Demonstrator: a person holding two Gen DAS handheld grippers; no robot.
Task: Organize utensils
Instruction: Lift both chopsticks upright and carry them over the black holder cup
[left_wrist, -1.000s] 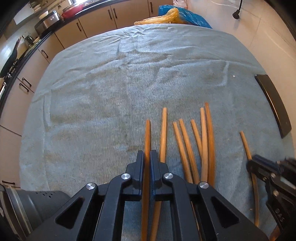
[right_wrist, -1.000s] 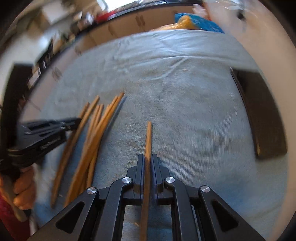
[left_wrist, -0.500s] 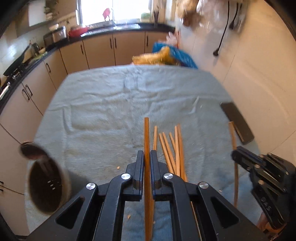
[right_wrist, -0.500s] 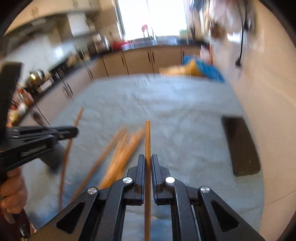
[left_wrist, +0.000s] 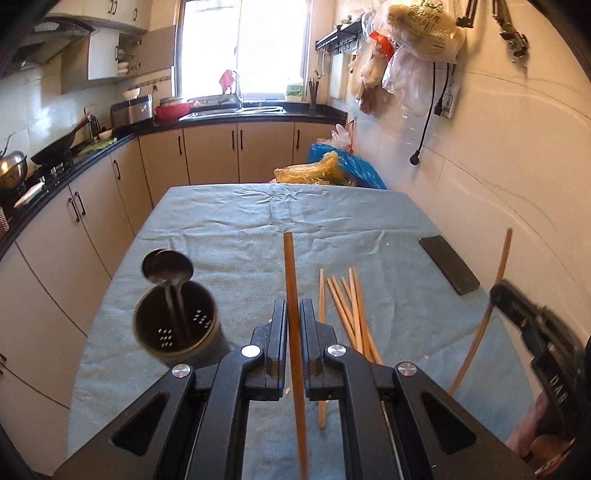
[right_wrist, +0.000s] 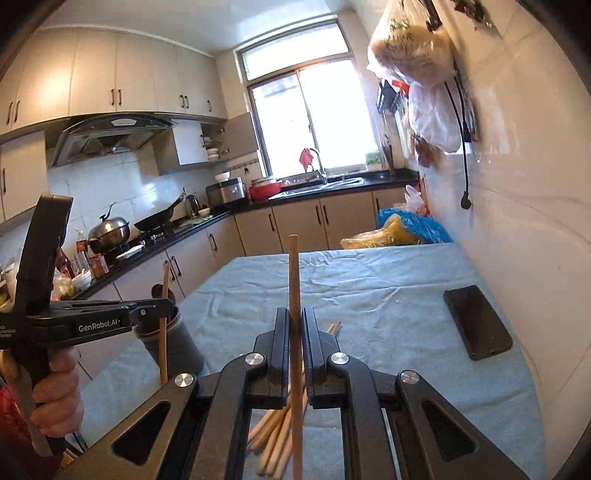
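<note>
My left gripper (left_wrist: 293, 308) is shut on a wooden chopstick (left_wrist: 291, 280) that sticks up and forward above the table. The right gripper (right_wrist: 294, 315) is shut on a second chopstick (right_wrist: 294, 273), held nearly upright. Each gripper shows in the other's view: the left gripper (right_wrist: 168, 304) with its chopstick (right_wrist: 163, 325) at the left, the right gripper (left_wrist: 495, 291) with its chopstick (left_wrist: 498, 266) at the right. Several loose chopsticks (left_wrist: 349, 310) lie on the blue-grey cloth. A dark perforated utensil holder (left_wrist: 175, 325) with two metal spoons (left_wrist: 171, 271) stands at the left, just beyond the left gripper.
A black phone (left_wrist: 448, 264) lies near the table's right edge by the tiled wall. Blue and yellow plastic bags (left_wrist: 328, 171) sit past the far end of the table (left_wrist: 229, 221). Kitchen cabinets and a counter run along the left and back.
Both grippers have lifted off the cloth with their chopsticks and tilted up, so the kitchen came into view. The utensil holder appeared at the left.
</note>
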